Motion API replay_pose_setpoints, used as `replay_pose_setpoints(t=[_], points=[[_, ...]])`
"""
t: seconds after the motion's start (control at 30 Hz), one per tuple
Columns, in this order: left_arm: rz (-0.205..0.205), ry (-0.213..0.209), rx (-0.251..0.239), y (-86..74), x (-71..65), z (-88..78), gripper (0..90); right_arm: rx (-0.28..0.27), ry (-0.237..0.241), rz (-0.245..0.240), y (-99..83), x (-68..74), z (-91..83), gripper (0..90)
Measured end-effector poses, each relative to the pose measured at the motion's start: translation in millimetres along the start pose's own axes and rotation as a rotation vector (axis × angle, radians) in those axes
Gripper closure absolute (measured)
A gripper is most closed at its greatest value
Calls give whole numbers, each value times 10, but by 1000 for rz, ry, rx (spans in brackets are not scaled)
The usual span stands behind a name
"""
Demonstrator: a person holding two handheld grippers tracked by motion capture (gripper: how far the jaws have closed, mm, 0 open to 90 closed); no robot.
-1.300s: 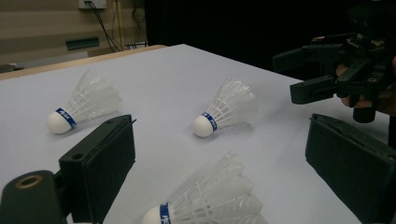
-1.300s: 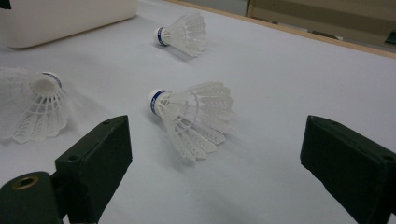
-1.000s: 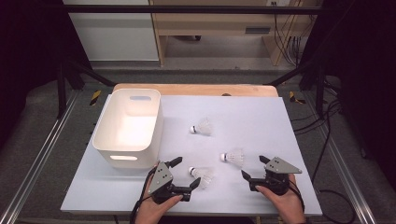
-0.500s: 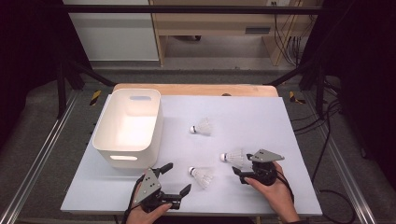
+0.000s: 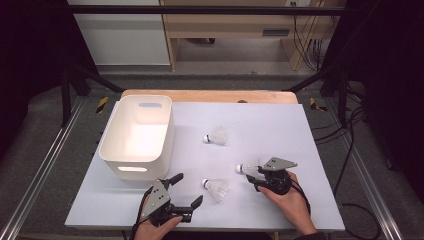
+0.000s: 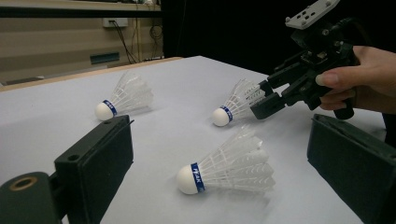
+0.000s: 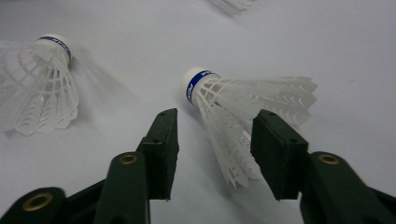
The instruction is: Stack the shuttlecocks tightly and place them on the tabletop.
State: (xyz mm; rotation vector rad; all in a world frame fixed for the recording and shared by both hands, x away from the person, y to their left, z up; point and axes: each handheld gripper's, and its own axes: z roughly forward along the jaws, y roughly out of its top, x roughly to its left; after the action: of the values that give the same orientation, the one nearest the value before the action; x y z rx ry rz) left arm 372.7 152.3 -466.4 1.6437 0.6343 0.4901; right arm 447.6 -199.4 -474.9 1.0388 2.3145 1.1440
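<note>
Clearly, each shuttlecock has a blue band with white letters too small to read. The right gripper has just been closing around the feathers of the right shuttlecock, with one jaw not yet touching. The left gripper stands wide open near the front table edge, just beside the middle shuttlecock. The far shuttlecock lies apart, with free room around it. The white bin stands at the left.

White bin rests on grey table.
</note>
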Motion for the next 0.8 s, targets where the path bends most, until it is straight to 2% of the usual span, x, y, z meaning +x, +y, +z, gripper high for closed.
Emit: replay_pose_setpoints(t=[0.13,0.2,0.3,0.47,0.6,0.7,0.73,0.8], points=[[-6,6,-4,-3,7,-3,71,-10,4,-2,-8,-3,6,654],[-7,8,-1,-6,16,-4,72,-13,12,-15,-7,6,14,775],[-7,13,-3,-6,19,-5,74,-23,33,-25,-9,29,-5,889],[-6,26,1,-9,28,-12,77,-40,43,-42,-46,111,-114,900],[-11,37,0,-11,38,-18,78,-48,58,-60,-128,266,-296,900],[-11,44,5,-15,46,-16,80,-76,125,-95,-148,474,-383,900],[-12,46,7,-17,49,-15,80,-76,125,-95,-148,474,-383,900],[-18,52,8,-18,56,-16,81,-77,167,-119,-120,623,-349,900]])
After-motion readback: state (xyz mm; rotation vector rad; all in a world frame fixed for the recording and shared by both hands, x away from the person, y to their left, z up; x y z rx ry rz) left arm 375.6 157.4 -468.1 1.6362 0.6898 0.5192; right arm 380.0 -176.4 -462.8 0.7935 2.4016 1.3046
